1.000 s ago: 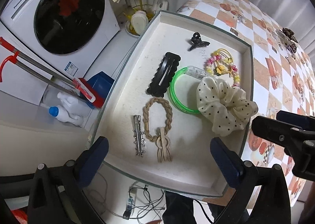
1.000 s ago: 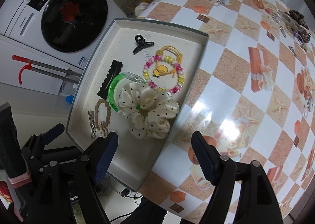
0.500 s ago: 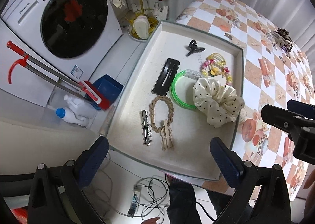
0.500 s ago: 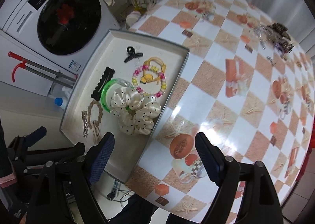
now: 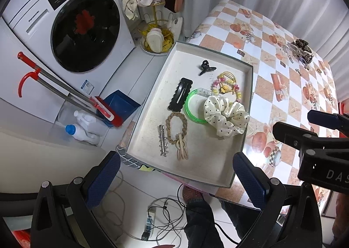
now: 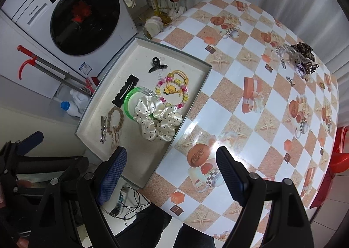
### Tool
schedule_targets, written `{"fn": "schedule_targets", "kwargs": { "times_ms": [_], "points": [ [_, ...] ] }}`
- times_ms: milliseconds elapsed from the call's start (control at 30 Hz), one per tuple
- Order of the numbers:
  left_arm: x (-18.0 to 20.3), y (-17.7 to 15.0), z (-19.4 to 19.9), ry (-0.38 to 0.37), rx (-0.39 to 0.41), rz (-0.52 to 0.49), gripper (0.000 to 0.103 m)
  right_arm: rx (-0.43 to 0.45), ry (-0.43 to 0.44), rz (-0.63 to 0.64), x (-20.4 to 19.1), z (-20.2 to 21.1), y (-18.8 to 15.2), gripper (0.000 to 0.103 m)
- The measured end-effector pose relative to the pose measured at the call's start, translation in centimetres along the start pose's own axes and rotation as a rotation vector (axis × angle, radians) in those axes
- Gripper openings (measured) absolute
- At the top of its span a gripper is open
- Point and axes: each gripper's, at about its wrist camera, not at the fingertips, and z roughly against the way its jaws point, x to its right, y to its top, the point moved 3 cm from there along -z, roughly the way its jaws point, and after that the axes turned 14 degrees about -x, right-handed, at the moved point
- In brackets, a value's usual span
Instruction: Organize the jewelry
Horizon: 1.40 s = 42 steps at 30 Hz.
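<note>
Both grippers risen above tray [image 5: 247,104], fingers apart and empty, black barrette [image 5: 180,94] lengthwise along tray

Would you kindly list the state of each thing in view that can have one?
left tool: open, empty.
right tool: open, empty, just widened.
tray: on the table edge, holding hair pieces.
polka-dot scrunchie: in the tray, partly over the green bangle.
black claw clip: closed, in the tray.
pile of clips: on the table, outside the tray.
washing machine: door shut.
</note>
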Motion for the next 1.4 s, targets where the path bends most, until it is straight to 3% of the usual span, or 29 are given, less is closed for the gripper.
{"fn": "schedule_targets", "kwargs": {
  "times_ms": [1400],
  "points": [
    [-1.3,-0.8,0.5,0.003,-0.014,0.030,0.103,0.011,-0.011,-0.002,-0.7,0.8,-0.1,0.086]
  ]
}}
